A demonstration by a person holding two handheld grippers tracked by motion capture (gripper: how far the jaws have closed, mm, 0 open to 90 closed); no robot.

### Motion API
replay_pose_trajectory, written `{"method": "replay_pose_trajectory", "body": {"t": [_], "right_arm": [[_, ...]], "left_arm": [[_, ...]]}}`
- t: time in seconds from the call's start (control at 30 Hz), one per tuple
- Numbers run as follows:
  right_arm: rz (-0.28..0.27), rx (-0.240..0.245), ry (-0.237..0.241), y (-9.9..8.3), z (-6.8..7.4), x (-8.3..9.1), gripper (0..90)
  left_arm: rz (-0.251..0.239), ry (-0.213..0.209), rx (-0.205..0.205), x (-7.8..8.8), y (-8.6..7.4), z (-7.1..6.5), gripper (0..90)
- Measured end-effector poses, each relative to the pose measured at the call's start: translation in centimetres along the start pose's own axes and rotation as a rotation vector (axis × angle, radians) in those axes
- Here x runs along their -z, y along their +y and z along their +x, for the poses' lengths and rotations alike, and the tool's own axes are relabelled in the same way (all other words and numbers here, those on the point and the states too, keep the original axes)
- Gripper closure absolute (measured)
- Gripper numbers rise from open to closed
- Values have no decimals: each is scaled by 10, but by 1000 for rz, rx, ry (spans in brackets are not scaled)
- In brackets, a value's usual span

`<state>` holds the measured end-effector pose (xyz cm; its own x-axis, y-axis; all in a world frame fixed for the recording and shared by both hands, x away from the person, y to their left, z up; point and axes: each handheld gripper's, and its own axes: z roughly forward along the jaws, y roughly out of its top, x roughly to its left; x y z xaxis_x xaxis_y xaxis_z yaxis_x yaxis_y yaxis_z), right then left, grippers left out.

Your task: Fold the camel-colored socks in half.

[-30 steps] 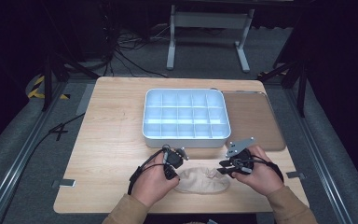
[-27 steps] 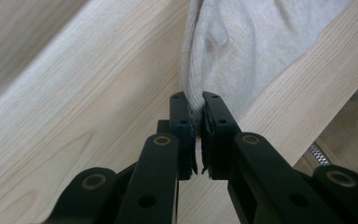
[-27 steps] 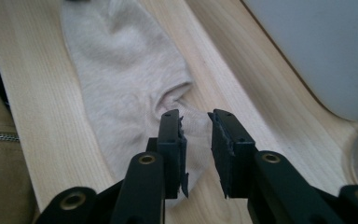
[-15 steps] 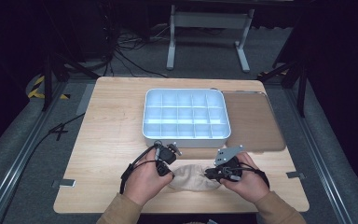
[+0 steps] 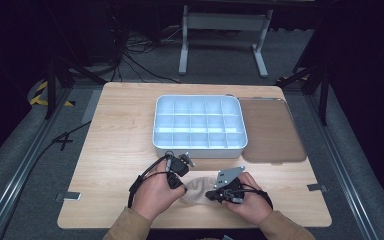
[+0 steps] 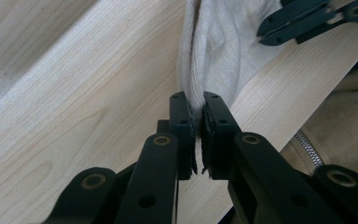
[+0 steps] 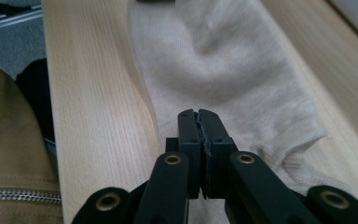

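A beige sock (image 5: 198,188) lies flat near the front edge of the wooden table (image 5: 115,145), between the person's two hands. My left gripper (image 5: 182,186) is shut on the sock's left end; in the left gripper view a fold of the sock (image 6: 219,42) is pinched between the jaws of that gripper (image 6: 193,100). My right gripper (image 5: 211,195) points left at the sock's right end. Its jaws have just been closing and now meet on the sock's fabric (image 7: 223,60) in the right gripper view, at my right gripper (image 7: 198,114).
A white tray (image 5: 198,148) divided into several compartments stands behind the hands at mid-table. A brown lid (image 5: 270,130) lies flat to its right. The person's tan zipped sleeve (image 7: 9,154) is at the table's front edge.
The right hand has moved left and down onto the sock, and its jaws have closed there. The left hand has stayed in place with the sock's end in its jaws.
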<state>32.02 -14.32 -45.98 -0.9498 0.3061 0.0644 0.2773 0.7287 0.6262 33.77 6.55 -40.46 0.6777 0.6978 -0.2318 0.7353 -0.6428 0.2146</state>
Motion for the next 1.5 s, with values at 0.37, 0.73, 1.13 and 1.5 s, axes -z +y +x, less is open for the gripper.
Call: {"method": "replay_pose_trajectory", "body": {"t": [0.37, 0.73, 1.13, 1.5], "right_arm": [[7, 14, -9, -1, 1, -3, 894], [-53, -73, -83, -12, -14, 29, 892], [12, -133, -98, -29, -28, 24, 893], [-20, -61, -53, -21, -22, 12, 896]], "left_arm": [[-24, -12, -7, 5, 0, -1, 837], [8, -12, -20, 9, 5, -4, 832], [19, -25, -25, 10, 7, -5, 829], [-46, -85, -82, 10, 16, -15, 829]]}}
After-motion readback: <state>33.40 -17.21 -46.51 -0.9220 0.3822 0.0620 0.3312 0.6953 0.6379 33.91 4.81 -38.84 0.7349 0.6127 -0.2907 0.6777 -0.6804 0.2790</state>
